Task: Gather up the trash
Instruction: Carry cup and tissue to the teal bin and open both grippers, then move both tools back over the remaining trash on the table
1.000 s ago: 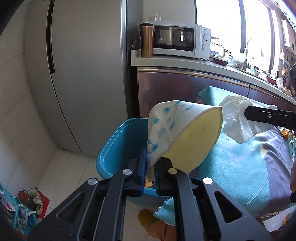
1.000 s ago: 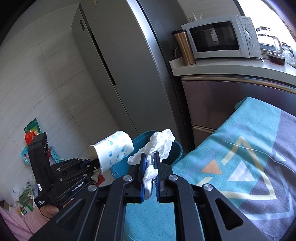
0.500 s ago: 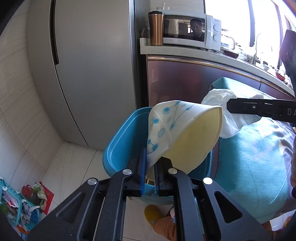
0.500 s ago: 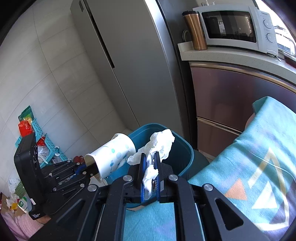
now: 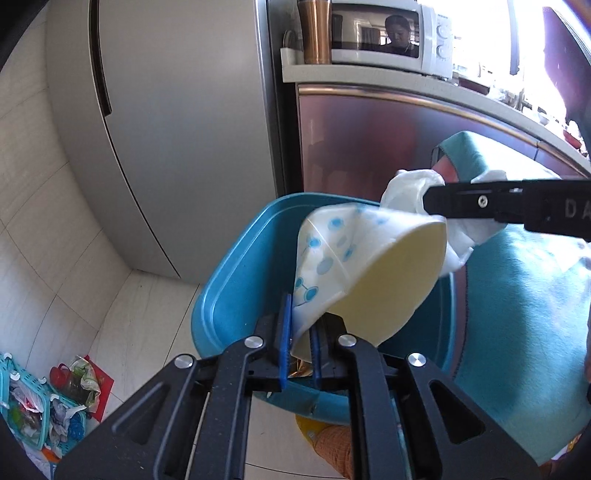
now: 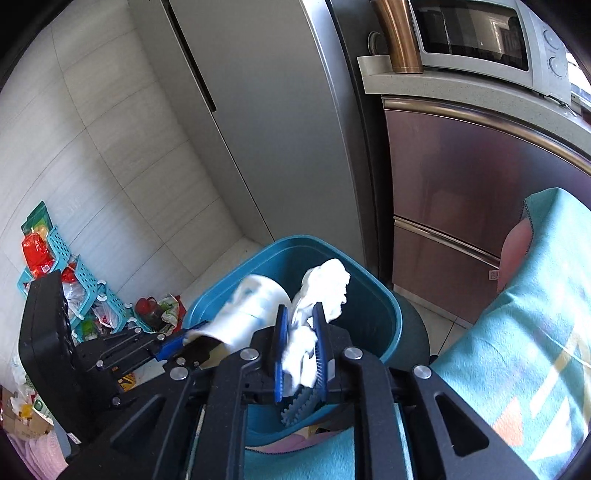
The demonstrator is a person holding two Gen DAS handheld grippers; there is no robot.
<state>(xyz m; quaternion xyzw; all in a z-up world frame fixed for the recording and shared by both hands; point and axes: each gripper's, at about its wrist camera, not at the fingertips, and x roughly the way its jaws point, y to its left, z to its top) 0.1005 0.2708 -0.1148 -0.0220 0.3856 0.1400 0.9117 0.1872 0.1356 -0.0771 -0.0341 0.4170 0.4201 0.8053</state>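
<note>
My left gripper (image 5: 300, 338) is shut on the rim of a white paper cup with blue dots (image 5: 354, 269) and holds it over the blue trash bin (image 5: 236, 280). The cup also shows, blurred, in the right wrist view (image 6: 251, 310). My right gripper (image 6: 300, 354) holds a crumpled white tissue (image 6: 321, 291) between its jaws, which have parted a little, above the bin (image 6: 373, 295). In the left wrist view the right gripper's finger (image 5: 491, 206) and the tissue (image 5: 413, 192) sit just beyond the cup.
A grey fridge (image 5: 166, 110) stands behind the bin, next to a cabinet (image 6: 480, 177) with a microwave (image 5: 384, 37) and a copper tumbler (image 5: 314, 29). A teal cloth covers the table (image 6: 535, 332) on the right. Blue baskets with clutter (image 6: 59, 266) lie on the floor at left.
Both grippers moved closer over the bin. The right gripper's jaws have widened slightly around the tissue. The cup looks blurred with motion in the right wrist view.
</note>
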